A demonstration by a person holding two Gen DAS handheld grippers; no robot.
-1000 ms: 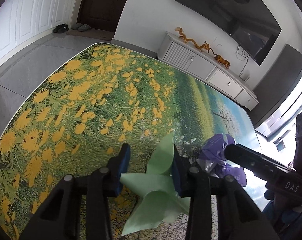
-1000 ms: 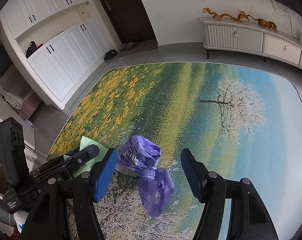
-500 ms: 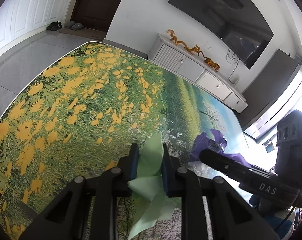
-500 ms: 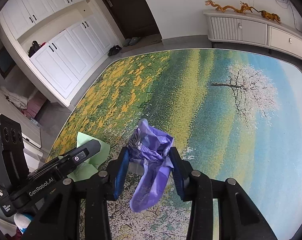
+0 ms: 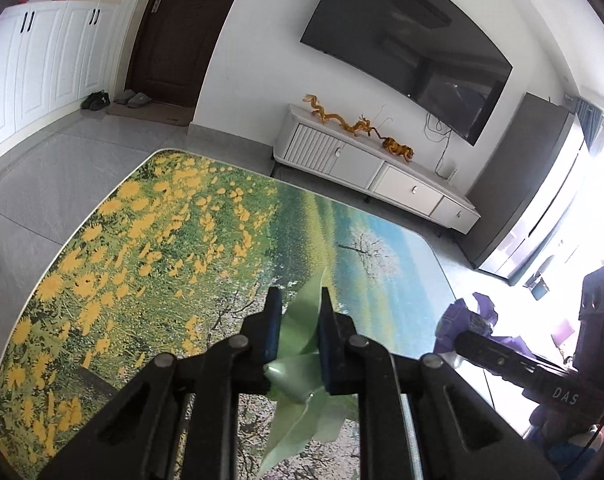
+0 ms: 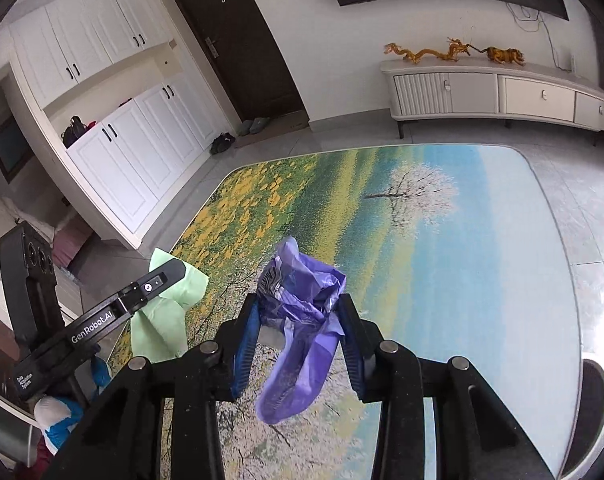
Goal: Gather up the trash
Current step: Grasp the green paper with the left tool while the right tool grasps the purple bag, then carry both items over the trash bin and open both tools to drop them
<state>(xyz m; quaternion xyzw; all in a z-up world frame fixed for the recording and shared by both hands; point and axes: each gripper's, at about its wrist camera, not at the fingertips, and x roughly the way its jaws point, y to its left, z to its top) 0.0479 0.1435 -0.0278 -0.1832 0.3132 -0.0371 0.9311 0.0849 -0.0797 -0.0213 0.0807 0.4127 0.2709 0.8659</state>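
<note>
My left gripper is shut on a crumpled light green paper and holds it above the table with the landscape print. The green paper also shows in the right wrist view, at the left. My right gripper is shut on a crumpled purple plastic bag, lifted above the table, with its tail hanging down. The purple bag also shows in the left wrist view, at the right.
A white TV cabinet with golden dragon figures stands beyond the table under a wall TV. White cupboards and a dark door are at the left. Grey tiled floor surrounds the table.
Both grippers closed, the left on the green paper and the right on the purple bag, and lifted them off the table. Both views now sit higher above the table.
</note>
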